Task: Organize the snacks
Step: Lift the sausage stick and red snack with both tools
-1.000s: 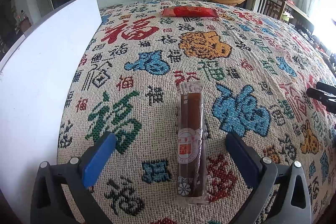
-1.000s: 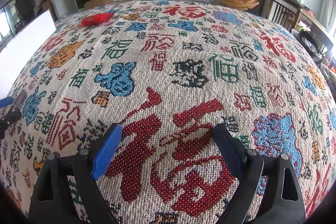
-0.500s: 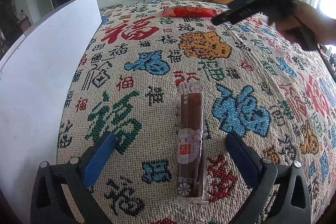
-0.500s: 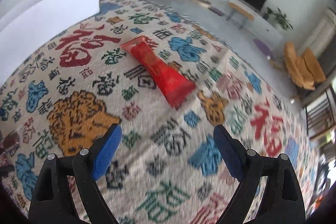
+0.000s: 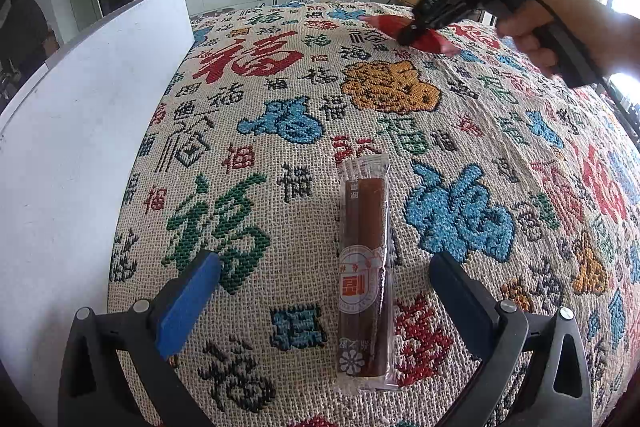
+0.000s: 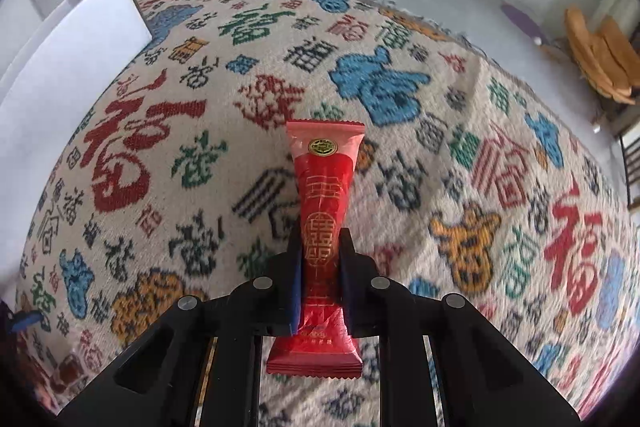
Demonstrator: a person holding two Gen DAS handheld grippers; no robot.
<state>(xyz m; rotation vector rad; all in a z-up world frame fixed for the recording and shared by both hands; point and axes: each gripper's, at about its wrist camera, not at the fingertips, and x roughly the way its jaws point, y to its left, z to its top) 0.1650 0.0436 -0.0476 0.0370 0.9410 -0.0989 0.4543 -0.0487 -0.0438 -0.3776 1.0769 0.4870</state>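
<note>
A brown snack bar in a clear wrapper (image 5: 363,267) lies lengthwise on the patterned cloth between the fingers of my left gripper (image 5: 324,287), which is open and not touching it. My right gripper (image 6: 320,267) is shut on a long red snack packet (image 6: 324,203), squeezing its middle. In the left wrist view the right gripper (image 5: 404,37) is at the far side of the table, on the red packet (image 5: 428,41).
A white box wall (image 5: 72,131) runs along the left side of the table; it also shows in the right wrist view (image 6: 68,59). The woven cloth (image 5: 460,131) covers the table. Chairs and a TV cabinet stand beyond.
My right gripper swung across to the far red packet and closed on it. My left gripper and the brown bar have not moved.
</note>
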